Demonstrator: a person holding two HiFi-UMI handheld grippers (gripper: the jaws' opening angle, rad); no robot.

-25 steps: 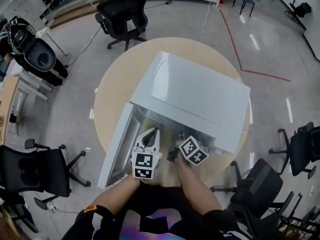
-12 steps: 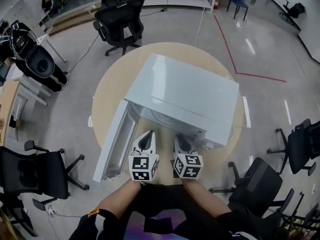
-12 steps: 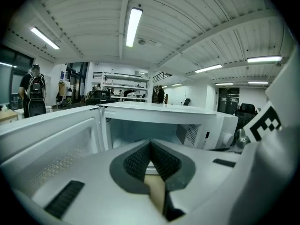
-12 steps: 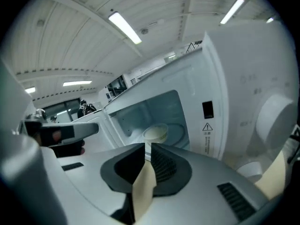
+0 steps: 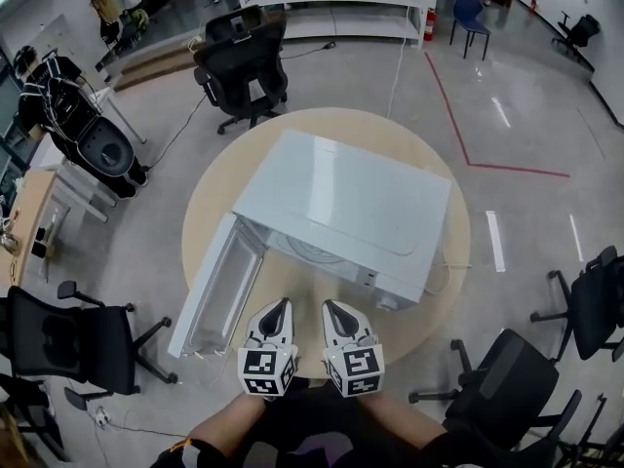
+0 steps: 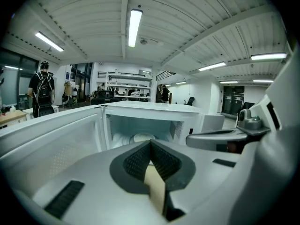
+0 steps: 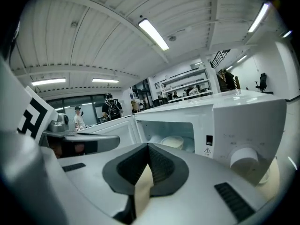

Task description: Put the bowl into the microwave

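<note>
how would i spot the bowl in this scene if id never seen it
Find the round tan table with the white microwave on it, its door swung open. Look into the open cavity: the bowl is the pale cream round dish sitting inside, the only loose thing among the white walls.

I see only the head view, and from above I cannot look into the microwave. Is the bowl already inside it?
Observer: Yes. The right gripper view looks through the open front of the microwave, and the bowl sits inside the cavity.
Operator: Thank you. Does either gripper hold something? From above I see only their marker cubes.
Observer: No. The left gripper has its jaws together with nothing between them, and the right gripper is the same.
</note>
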